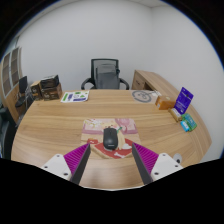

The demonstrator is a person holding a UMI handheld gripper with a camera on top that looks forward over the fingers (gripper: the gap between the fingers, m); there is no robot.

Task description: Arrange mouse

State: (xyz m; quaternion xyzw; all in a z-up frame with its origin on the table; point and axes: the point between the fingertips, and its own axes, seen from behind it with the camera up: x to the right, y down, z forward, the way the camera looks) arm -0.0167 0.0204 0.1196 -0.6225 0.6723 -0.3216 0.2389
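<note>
A black mouse (110, 137) lies on a small patterned mouse mat (110, 130) on the wooden table (60, 125). My gripper (112, 158) is open and empty. Its two fingers (77, 157) with magenta pads stand wide apart, to either side of the near end of the mouse. The mouse sits just ahead of the fingertips, on the line between them, resting on the mat with a gap at each side.
A black office chair (104, 72) stands behind the table. A book (74, 97) and dark boxes (45, 88) lie at the far left. A round white thing (145, 96), a purple box (184, 100) and a teal thing (186, 122) are at the right.
</note>
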